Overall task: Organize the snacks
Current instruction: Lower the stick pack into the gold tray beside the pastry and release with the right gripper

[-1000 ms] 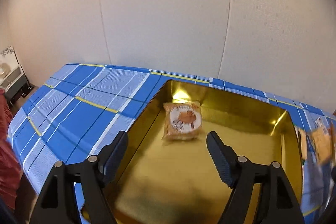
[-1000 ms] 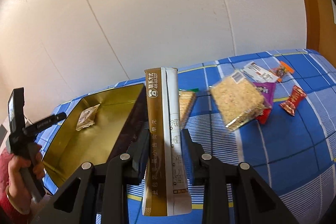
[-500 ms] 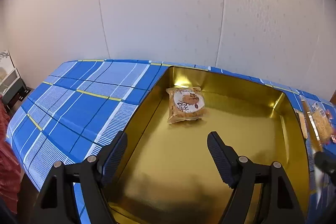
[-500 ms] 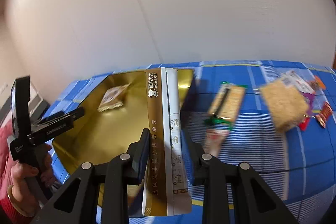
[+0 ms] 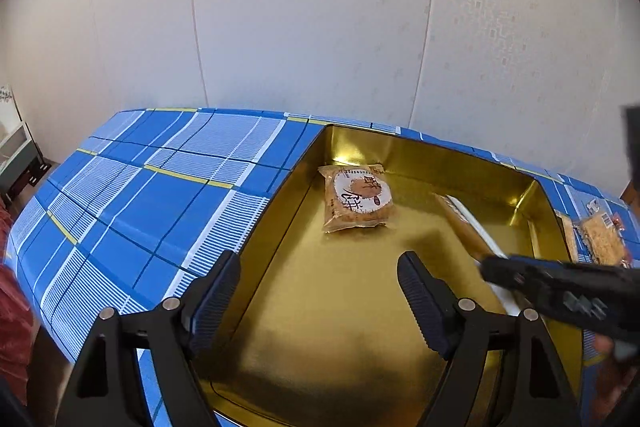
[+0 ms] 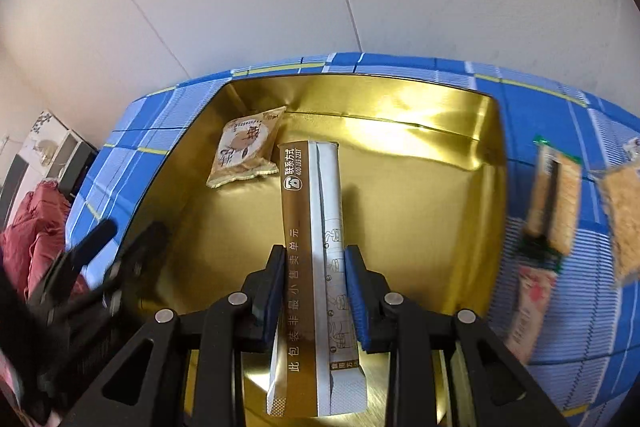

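- Over the gold tin (image 6: 400, 195), the right tongs (image 6: 314, 291) are clamped on a long brown-and-white sachet (image 6: 316, 267), its far end close to the round biscuit packet (image 6: 244, 151) lying far left in the tin.
- Let go at this tilt, the sachet could land across the biscuit packet or slide to the wall.
- The left tongs (image 5: 320, 291) gape wide with nothing in them, near the tin's near-left edge; a hasty sweep could clip them.
- Loose snacks (image 6: 554, 203) wait right on the counter (image 5: 160, 187).
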